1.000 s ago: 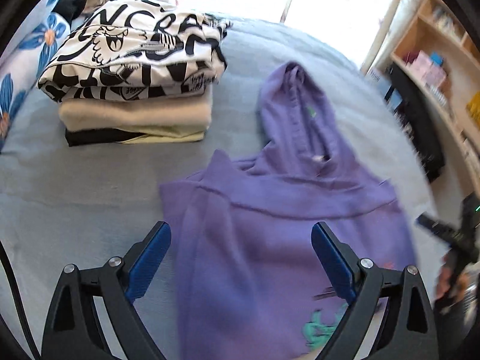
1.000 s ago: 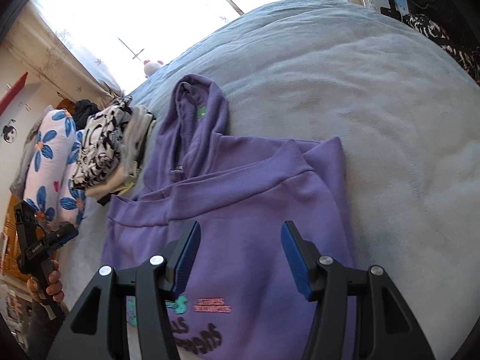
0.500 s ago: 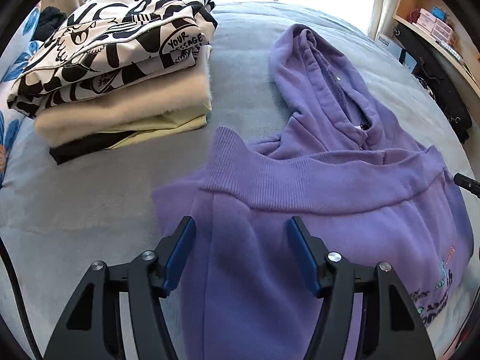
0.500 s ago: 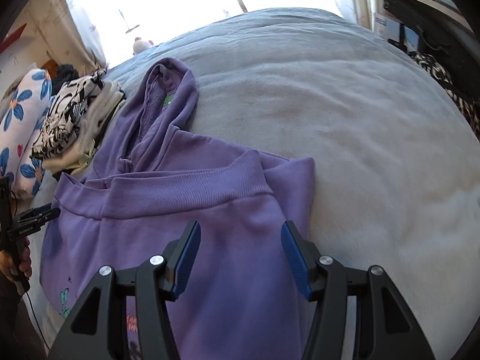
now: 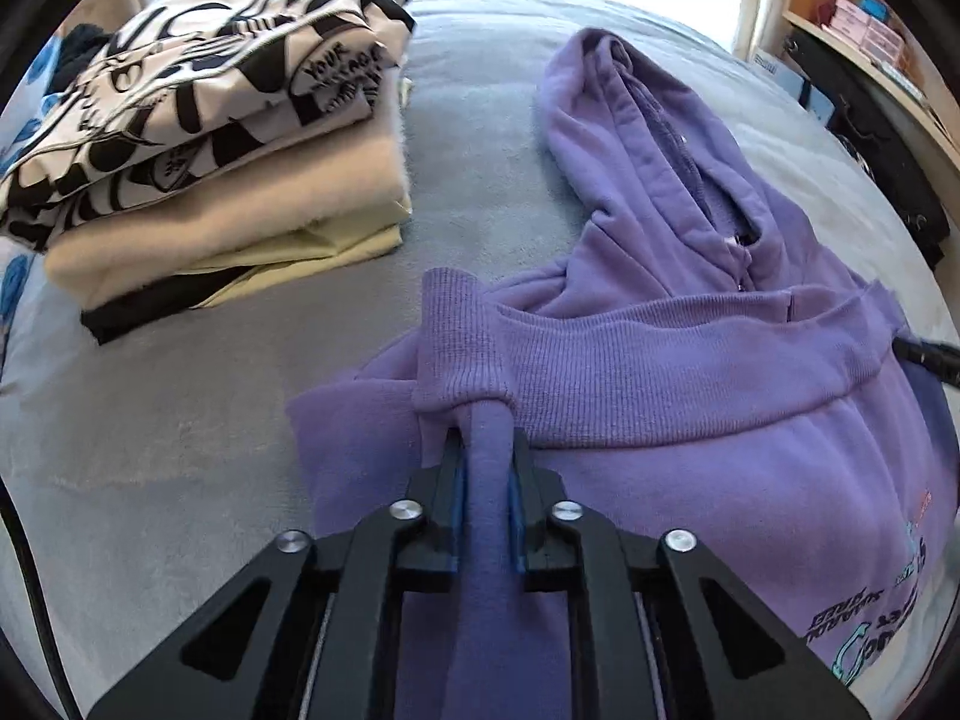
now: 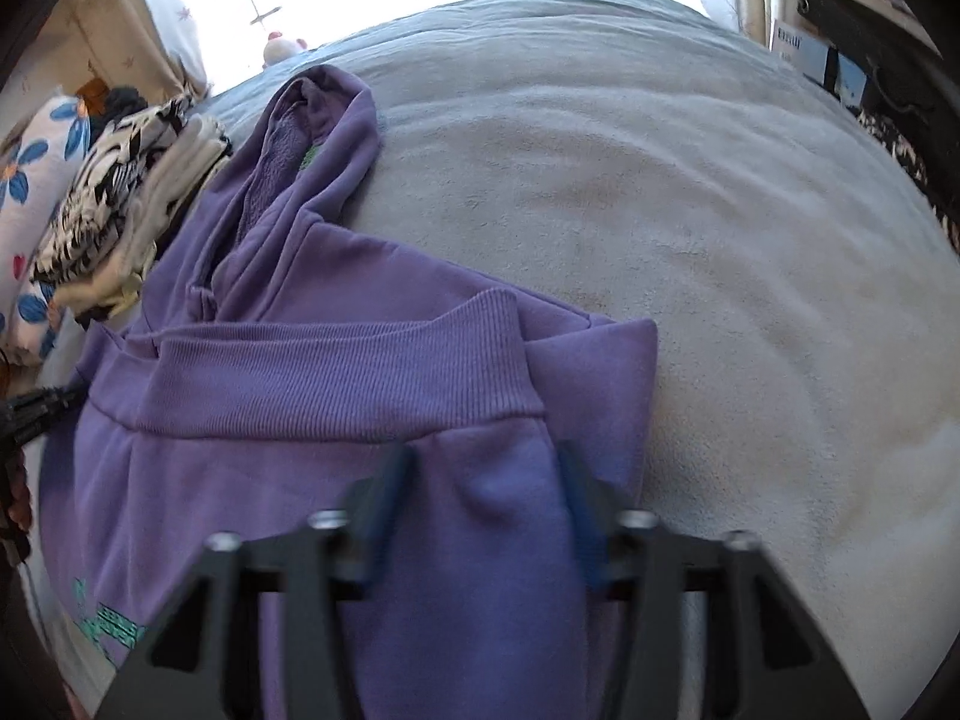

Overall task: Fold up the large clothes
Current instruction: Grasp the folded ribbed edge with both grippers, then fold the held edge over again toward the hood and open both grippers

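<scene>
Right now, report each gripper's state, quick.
Left gripper: jaws shut on a pinched fold of the purple hoodie.
Right gripper: jaws open, straddling the hoodie fabric, blurred.

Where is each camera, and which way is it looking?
Left wrist: sits on the left gripper, looking along its fingers, shut on the purple cotton hoodie on the grey bed blanket; only gripper shows.
Right wrist: sits on the right gripper, its fingers open and blurred, over the hoodie's ribbed hem; the left gripper's tip peeks in at left.
Both share the hoodie, blanket and the stack of folded clothes.
</scene>
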Tool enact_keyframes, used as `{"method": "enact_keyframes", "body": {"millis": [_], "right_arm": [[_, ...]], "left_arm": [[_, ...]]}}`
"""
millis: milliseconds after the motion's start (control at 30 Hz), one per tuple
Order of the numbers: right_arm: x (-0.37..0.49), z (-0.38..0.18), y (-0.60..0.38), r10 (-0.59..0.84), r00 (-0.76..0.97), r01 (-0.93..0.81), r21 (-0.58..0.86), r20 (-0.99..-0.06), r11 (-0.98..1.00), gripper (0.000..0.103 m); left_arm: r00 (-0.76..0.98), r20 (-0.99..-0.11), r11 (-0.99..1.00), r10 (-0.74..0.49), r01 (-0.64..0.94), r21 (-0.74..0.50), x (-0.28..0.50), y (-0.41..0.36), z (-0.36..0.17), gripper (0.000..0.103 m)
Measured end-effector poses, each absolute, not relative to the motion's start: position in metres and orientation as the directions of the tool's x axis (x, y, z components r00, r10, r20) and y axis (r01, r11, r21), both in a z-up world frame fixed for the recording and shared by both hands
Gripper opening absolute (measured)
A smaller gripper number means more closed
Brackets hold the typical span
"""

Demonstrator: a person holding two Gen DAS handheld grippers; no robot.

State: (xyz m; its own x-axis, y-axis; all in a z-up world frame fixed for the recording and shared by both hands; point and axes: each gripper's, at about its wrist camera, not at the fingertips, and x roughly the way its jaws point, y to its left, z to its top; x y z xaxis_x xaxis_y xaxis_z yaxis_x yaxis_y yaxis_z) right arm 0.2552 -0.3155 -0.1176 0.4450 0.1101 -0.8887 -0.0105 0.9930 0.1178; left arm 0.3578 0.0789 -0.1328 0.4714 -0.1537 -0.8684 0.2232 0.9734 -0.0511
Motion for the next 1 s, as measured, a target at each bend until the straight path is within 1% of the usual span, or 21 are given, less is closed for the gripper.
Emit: {"method": "enact_keyframes", "body": {"millis": [67, 133, 200, 267, 400, 500, 633, 700, 800, 833, 900, 967, 1000], "right_arm": [[0.249, -0.112, -0.311, 0.082, 0.468, -0.007, 0.09, -0.88, 0.996, 0.009], [0.241, -0.101, -0.308, 0.06, 0.509, 0.009, 0.075, -0.858, 0.997, 0.008], [0.234, -0.084, -0.312, 0.057, 0.567, 0.035, 0.093, -0.822, 0.995, 0.008], [0.231, -0.067, -0.319, 0.067, 0.614, 0.065, 0.134, -0.787, 0.989, 0.008], [0.24, -0.05, -0.326, 0.048, 0.676, 0.097, 0.153, -0.736, 0.983, 0.008], [0.26, -0.063, -0.33, 0.038, 0.653, 0.129, 0.16, -0.757, 0.979, 0.008], [0.283, -0.121, -0.331, 0.006, 0.536, 0.172, 0.116, -0.844, 0.978, 0.008], [0.282, -0.136, -0.332, 0.015, 0.544, 0.177, 0.132, -0.839, 0.975, 0.008], [0.281, -0.131, -0.329, 0.008, 0.548, 0.172, 0.122, -0.836, 0.978, 0.009], [0.281, -0.128, -0.328, 0.016, 0.543, 0.164, 0.125, -0.84, 0.978, 0.013], [0.278, -0.12, -0.328, 0.01, 0.524, 0.174, 0.119, -0.852, 0.978, 0.015], [0.269, -0.11, -0.331, 0.0, 0.526, 0.194, 0.12, -0.851, 0.974, 0.017], [0.261, -0.102, -0.329, 0.003, 0.537, 0.199, 0.13, -0.844, 0.971, 0.017]], "left_arm": [[0.498, -0.857, 0.977, -0.13, 0.212, -0.026, 0.353, 0.078, -0.127, 0.007], [0.531, -0.84, 0.982, -0.109, 0.189, -0.007, 0.346, 0.08, -0.116, 0.006], [0.557, -0.823, 0.987, -0.108, 0.158, -0.023, 0.342, 0.087, -0.103, 0.006], [0.572, -0.809, 0.989, -0.137, 0.129, -0.076, 0.343, 0.098, -0.087, 0.006], [0.606, -0.786, 0.992, -0.124, 0.1, -0.08, 0.354, 0.104, -0.074, 0.006], [0.587, -0.802, 0.994, -0.109, 0.078, -0.078, 0.371, 0.101, -0.088, 0.006], [0.522, -0.85, 0.997, -0.071, 0.057, -0.049, 0.384, 0.1, -0.138, 0.007], [0.528, -0.845, 0.996, -0.082, 0.057, -0.062, 0.382, 0.102, -0.158, 0.008], [0.559, -0.824, 0.995, -0.096, 0.058, -0.077, 0.376, 0.104, -0.158, 0.011], [0.56, -0.821, 0.994, -0.107, 0.057, -0.091, 0.375, 0.106, -0.156, 0.013], [0.558, -0.82, 0.991, -0.127, 0.045, -0.123, 0.372, 0.114, -0.149, 0.024], [0.561, -0.819, 0.99, -0.12, 0.011, -0.138, 0.364, 0.122, -0.141, 0.028], [0.576, -0.809, 0.989, -0.116, -0.005, -0.146, 0.357, 0.126, -0.133, 0.028]]}}
